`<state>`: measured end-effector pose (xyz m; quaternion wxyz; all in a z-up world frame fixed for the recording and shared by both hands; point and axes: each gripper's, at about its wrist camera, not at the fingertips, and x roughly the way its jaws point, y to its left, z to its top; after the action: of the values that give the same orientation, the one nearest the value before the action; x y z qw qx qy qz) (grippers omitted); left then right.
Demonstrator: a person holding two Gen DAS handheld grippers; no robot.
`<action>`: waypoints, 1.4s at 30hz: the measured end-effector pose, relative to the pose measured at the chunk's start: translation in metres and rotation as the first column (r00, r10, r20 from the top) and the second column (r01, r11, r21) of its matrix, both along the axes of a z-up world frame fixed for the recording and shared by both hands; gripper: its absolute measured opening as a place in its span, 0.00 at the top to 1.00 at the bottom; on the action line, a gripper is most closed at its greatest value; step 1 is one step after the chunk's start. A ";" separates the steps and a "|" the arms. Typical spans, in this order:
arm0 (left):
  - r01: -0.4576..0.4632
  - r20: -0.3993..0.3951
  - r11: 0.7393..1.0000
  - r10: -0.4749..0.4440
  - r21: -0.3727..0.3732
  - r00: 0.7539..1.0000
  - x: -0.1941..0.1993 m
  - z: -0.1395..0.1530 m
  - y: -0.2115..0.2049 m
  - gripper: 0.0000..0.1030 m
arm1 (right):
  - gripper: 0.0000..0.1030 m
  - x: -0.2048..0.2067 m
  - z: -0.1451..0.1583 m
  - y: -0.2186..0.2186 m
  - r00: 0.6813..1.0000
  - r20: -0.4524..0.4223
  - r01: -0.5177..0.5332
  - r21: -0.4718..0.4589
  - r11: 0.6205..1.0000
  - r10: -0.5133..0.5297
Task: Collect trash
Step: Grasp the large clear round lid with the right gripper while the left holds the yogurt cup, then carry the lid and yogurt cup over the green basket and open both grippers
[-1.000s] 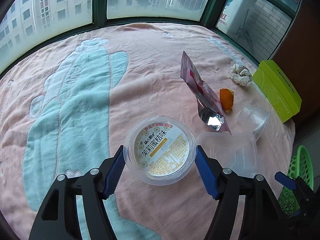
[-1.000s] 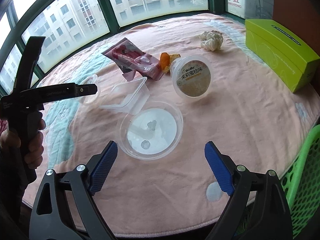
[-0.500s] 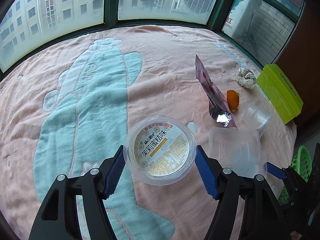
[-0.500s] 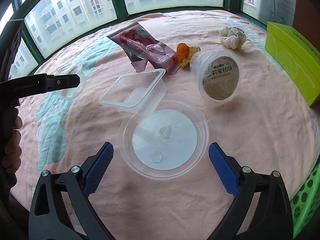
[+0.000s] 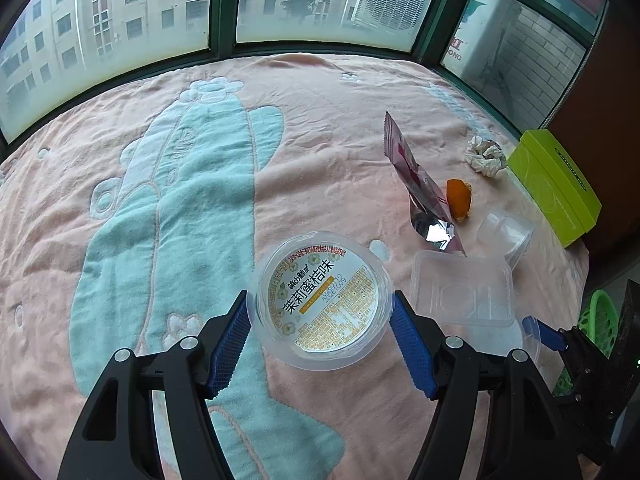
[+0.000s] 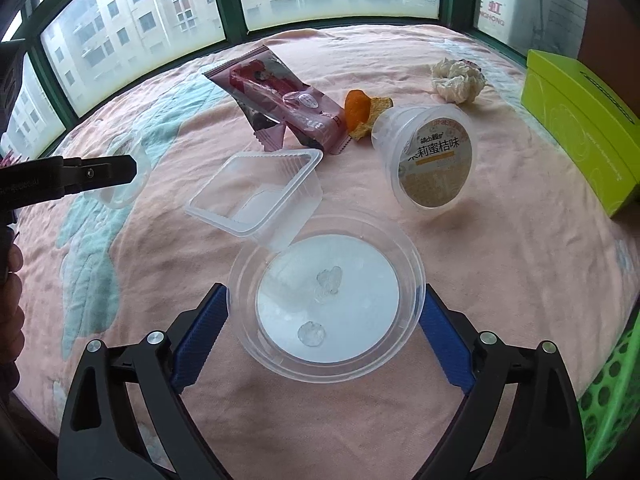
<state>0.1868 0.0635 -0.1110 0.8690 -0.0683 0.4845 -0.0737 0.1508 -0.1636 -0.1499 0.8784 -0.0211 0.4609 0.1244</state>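
Two grips: our left gripper [image 5: 320, 332] fingers stay clamped on the labelled cup [image 5: 320, 304]; our right gripper [image 6: 324, 340] fingers, now straddling the clear tub [image 6: 326, 300], are closing.

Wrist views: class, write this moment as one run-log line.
left gripper: shut on labelled cup | right gripper: closing, clear tub between fingers

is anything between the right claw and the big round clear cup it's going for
Nothing visible does. The round clear cup already sits between the right claw fingers, whose jaws are closing. The clear rectangular tray overlaps only the cup's far rim, away from the pads.
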 end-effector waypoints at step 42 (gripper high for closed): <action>0.280 0.163 0.960 -0.272 -0.028 0.948 -0.073 0.082 -0.145 0.35 | 0.11 -0.132 0.098 -0.170 0.908 0.171 0.374 0.078 0.924 -0.383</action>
<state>0.1141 -0.0813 -0.0287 0.8837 -0.0160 0.4169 -0.2120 0.0189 -0.3332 -0.0522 0.9247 0.0766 0.3708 -0.0406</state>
